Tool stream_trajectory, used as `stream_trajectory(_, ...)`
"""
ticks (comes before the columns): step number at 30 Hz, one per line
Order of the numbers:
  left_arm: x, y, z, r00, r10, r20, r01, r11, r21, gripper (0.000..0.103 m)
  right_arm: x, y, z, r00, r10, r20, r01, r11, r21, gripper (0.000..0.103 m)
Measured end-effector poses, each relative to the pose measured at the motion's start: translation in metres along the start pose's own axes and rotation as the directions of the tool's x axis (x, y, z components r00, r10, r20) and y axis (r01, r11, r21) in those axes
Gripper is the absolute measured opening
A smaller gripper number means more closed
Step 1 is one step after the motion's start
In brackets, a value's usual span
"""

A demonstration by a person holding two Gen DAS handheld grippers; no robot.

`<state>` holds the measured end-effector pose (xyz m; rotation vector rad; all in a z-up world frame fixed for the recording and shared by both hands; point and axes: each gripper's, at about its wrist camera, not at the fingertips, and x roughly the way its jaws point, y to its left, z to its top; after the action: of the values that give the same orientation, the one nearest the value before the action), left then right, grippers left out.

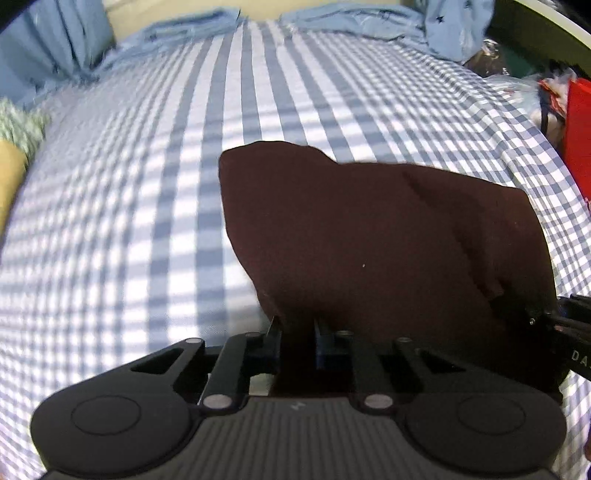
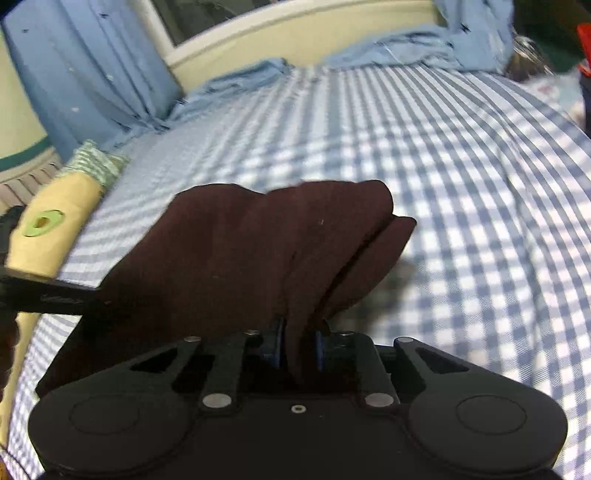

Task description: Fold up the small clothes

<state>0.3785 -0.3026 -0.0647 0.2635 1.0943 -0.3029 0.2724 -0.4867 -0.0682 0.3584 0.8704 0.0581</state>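
Note:
A dark maroon garment (image 1: 369, 240) hangs over the blue-and-white checked bed sheet (image 1: 147, 184). My left gripper (image 1: 297, 334) is shut on its near edge, with cloth pinched between the blue pads. In the right wrist view the same maroon garment (image 2: 258, 251) bunches in folds, and my right gripper (image 2: 301, 343) is shut on a fold of it. The other gripper's black body pokes in at the right edge of the left view (image 1: 572, 332) and at the left edge of the right view (image 2: 40, 291). The fingertips are hidden by cloth.
A blue curtain (image 2: 85, 70) hangs at the far left below a cream window frame (image 2: 295, 26). Blue fabric (image 2: 240, 81) lies crumpled along the bed's far edge. A yellow and green-checked cloth item (image 2: 59, 214) lies at the left. Red things (image 1: 578, 125) stand right of the bed.

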Motion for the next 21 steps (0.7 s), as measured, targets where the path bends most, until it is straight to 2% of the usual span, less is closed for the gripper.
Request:
stream_trajectory(4, -0.019, 0.013, 0.0, 0.998, 0.051, 0.028, -0.052, 0.998, 0.026, 0.015, -0.001, 0.029, 0.003, 0.998, 0.056, 0.028, -0.056, 0.998, -0.02, 0.017)
stream_trajectory(10, -0.041, 0.048, -0.019, 0.992, 0.119, 0.051, -0.119, 0.993, -0.012, 0.015, 0.002, 0.078, 0.004, 0.991, 0.123, 0.047, -0.119, 0.99, -0.077, 0.016)
stream_trajectory(14, -0.043, 0.07, -0.033, 0.989, 0.146, 0.033, -0.144, 0.989, -0.038, 0.015, 0.01, 0.106, -0.003, 0.989, 0.143, 0.031, -0.14, 0.987, -0.085, 0.013)
stream_trajectory(17, -0.028, 0.087, -0.043, 0.992, 0.128, -0.007, -0.128, 0.989, -0.078, 0.015, 0.021, 0.123, -0.014, 0.991, 0.135, -0.012, -0.136, 0.987, -0.084, 0.012)
stream_trajectory(21, -0.009, 0.099, -0.046, 0.993, 0.11, -0.052, -0.115, 0.988, -0.103, 0.016, 0.031, 0.128, -0.034, 0.995, 0.077, -0.057, -0.081, 0.994, -0.072, 0.012)
